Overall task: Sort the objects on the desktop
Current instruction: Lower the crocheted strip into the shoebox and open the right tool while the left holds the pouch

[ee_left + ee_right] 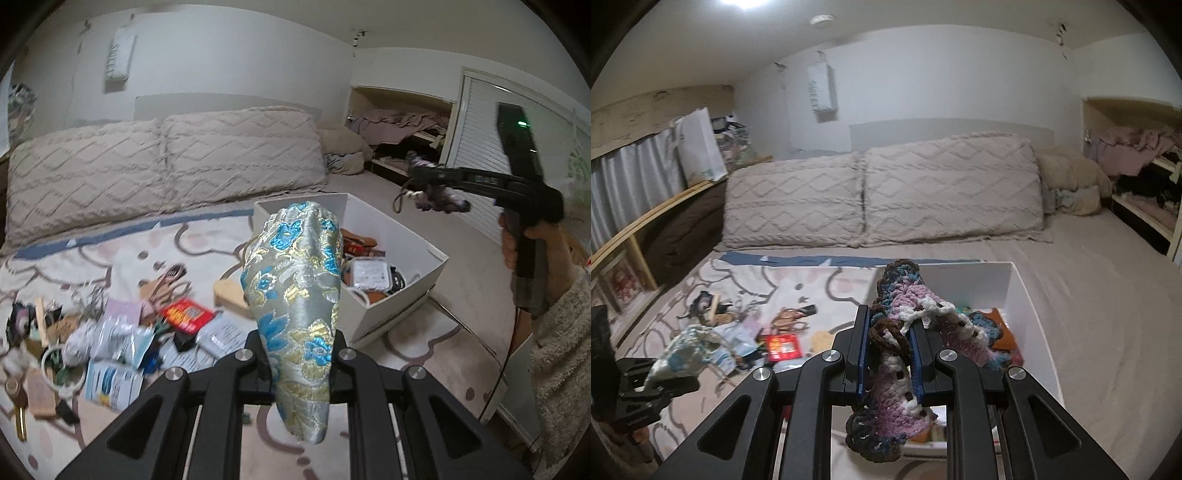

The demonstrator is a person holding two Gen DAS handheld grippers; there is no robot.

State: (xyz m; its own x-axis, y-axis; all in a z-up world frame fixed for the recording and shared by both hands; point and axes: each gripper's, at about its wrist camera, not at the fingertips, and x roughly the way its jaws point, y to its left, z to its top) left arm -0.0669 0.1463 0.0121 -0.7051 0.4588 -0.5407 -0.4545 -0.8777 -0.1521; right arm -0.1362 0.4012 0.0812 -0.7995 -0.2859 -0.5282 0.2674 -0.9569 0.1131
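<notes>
The left tongs [301, 363] are squeezing a shiny pouch [299, 295] with blue and gold flowers, holding it up in the air over the bed [376, 188]. The right tongs [888, 356] are pinching a soft knitted piece [905, 347] in purple, white, brown and blue, and it is hanging just above the white box [1027, 295]. The box is sitting on the bed and already has some things in it. A messy pile of small things [122, 325] is lying on the patterned blanket [92, 254] beside the box.
</notes>
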